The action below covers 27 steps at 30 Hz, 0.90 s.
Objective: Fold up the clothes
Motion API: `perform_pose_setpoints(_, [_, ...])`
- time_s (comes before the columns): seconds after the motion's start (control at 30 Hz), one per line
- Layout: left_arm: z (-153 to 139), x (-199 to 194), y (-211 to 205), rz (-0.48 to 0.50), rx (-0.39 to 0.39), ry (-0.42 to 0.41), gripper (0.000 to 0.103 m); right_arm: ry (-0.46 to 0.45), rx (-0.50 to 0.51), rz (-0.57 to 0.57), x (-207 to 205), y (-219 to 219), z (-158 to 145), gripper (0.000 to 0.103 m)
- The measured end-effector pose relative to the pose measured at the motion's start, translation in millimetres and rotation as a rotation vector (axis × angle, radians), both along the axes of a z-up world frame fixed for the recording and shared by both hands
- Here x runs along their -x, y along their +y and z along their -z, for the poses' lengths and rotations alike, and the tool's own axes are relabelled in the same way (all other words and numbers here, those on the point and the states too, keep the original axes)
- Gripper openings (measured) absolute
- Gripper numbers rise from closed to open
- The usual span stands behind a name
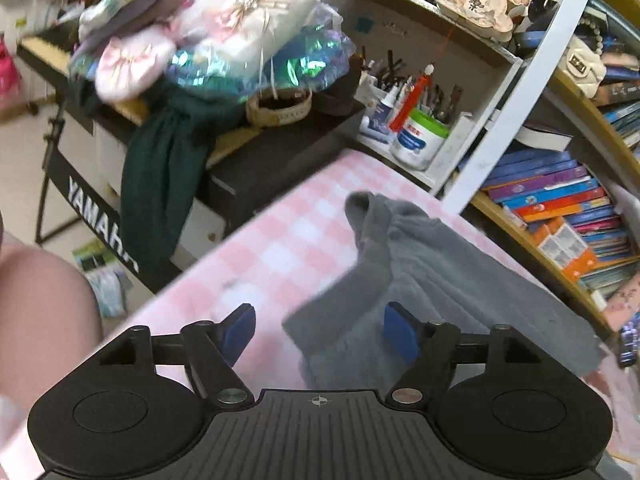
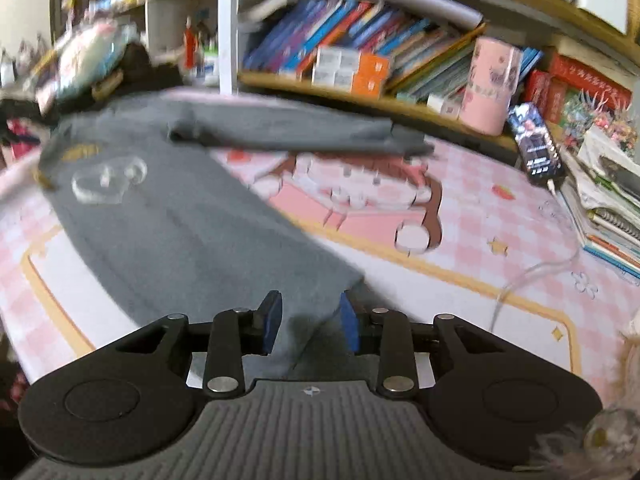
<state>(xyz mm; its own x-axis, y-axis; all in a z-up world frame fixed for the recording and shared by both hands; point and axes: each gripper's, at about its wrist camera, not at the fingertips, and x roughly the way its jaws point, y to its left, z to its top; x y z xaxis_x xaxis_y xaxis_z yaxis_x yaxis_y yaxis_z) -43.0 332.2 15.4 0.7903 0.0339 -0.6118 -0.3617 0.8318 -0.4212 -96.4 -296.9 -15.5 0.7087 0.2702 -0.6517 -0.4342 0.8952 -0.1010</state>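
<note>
The grey garment (image 2: 168, 216) lies spread on the pink checked surface (image 2: 480, 216), running from the upper left of the right wrist view down to the lower middle, with one sleeve folded across its top edge. The right tool (image 2: 308, 322) stands narrow, and the garment's lower corner sits between its blue pads; the blur makes it hard to say, but they seem to pinch the cloth. In the left wrist view the left tool (image 1: 320, 334) stands wide, nothing gripped: one pad is over bare checked surface, the other over the bunched end of the garment (image 1: 420, 264).

Clutter crowds the edges. A bookshelf (image 2: 360, 92) of stacked books runs just behind the surface, with a pink cylindrical tin (image 2: 492, 88) and a dark phone (image 2: 536, 140) at the upper right. At the left wrist view's upper left, a keyboard (image 1: 92, 204) carries heaped soft things and a dark green cloth (image 1: 156, 184) hanging down its side.
</note>
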Motion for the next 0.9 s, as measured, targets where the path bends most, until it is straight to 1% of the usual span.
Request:
perform_pose_setpoints(0.03, [4, 2, 0, -0.001, 0.028, -0.001, 0.073, 0.008, 0.027, 0.000, 0, 1, 4, 0.034])
perform_pose_setpoints(0.07, [7, 3, 0, -0.006, 0.060, -0.002, 0.073, 0.014, 0.045, 0.003, 0, 2, 7, 0.034])
perform_pose_setpoints(0.13, [15, 3, 2, -0.021, 0.128, -0.013, 0.073, 0.020, 0.047, 0.019, 1, -3, 7, 0.034])
perform_pose_setpoints(0.2, [21, 0, 5, -0.034, 0.186, -0.044, 0.070, 0.008, 0.073, 0.030, 4, -3, 8, 0.034])
perform_pose_setpoints(0.27, [26, -6, 5, -0.044, 0.227, -0.071, 0.068, 0.000, 0.084, 0.034, 6, -2, 8, 0.034])
perform_pose_setpoints(0.3, [29, -9, 6, -0.051, 0.252, -0.079, 0.052, -0.001, 0.084, 0.036, 7, -2, 8, 0.034])
perform_pose_setpoints(0.33, [33, -13, 7, -0.062, 0.281, -0.083, 0.042, -0.002, 0.084, 0.038, 8, -2, 8, 0.034])
perform_pose_setpoints(0.37, [31, -14, 6, -0.069, 0.287, -0.094, 0.027, -0.001, 0.080, 0.040, 7, -2, 8, 0.034])
perform_pose_setpoints(0.4, [26, -14, 4, -0.074, 0.271, -0.111, 0.023, 0.002, 0.076, 0.039, 8, -2, 8, 0.034])
perform_pose_setpoints(0.43, [22, -14, 2, -0.079, 0.256, -0.127, 0.022, 0.006, 0.070, 0.032, 9, -2, 8, 0.034])
perform_pose_setpoints(0.47, [10, -10, -5, -0.075, 0.193, -0.151, 0.021, 0.010, 0.059, 0.016, 11, -1, 7, 0.034])
perform_pose_setpoints(0.5, [-6, -3, -15, -0.064, 0.089, -0.180, 0.021, 0.014, 0.048, 0.000, 14, 0, 6, 0.034])
perform_pose_setpoints(0.53, [-19, 4, -24, -0.057, 0.000, -0.201, 0.021, 0.018, 0.039, -0.016, 16, 1, 6, 0.035])
perform_pose_setpoints(0.57, [-30, 12, -31, -0.054, -0.076, -0.214, 0.024, 0.021, 0.033, -0.032, 18, 3, 6, 0.035])
perform_pose_setpoints(0.6, [-30, 14, -31, -0.056, -0.115, -0.178, 0.030, 0.022, 0.030, -0.045, 21, 6, 6, 0.035])
perform_pose_setpoints(0.63, [-22, 11, -25, -0.062, -0.122, -0.099, 0.033, 0.019, 0.035, -0.050, 23, 8, 6, 0.035])
perform_pose_setpoints(0.67, [-14, 8, -18, -0.068, -0.129, -0.020, 0.045, 0.016, 0.037, -0.051, 24, 8, 6, 0.035])
perform_pose_setpoints(0.7, [-5, 9, -12, -0.072, -0.121, 0.027, 0.051, 0.014, 0.039, -0.051, 25, 9, 6, 0.035])
perform_pose_setpoints(0.73, [4, 11, -5, -0.074, -0.102, 0.046, 0.056, 0.013, 0.038, -0.052, 26, 9, 6, 0.035])
perform_pose_setpoints(0.77, [9, 15, -1, -0.074, -0.081, 0.050, 0.071, 0.015, 0.032, -0.049, 26, 7, 6, 0.035])
perform_pose_setpoints(0.83, [10, 27, 5, -0.105, -0.040, 0.018, 0.072, 0.021, 0.023, -0.041, 26, 4, 6, 0.035])
perform_pose_setpoints(0.87, [9, 31, 8, -0.126, -0.034, -0.006, 0.072, 0.022, 0.022, -0.040, 26, 4, 6, 0.035])
perform_pose_setpoints(0.9, [7, 36, 8, -0.148, -0.045, -0.030, 0.069, 0.019, 0.022, -0.037, 26, 4, 5, 0.035])
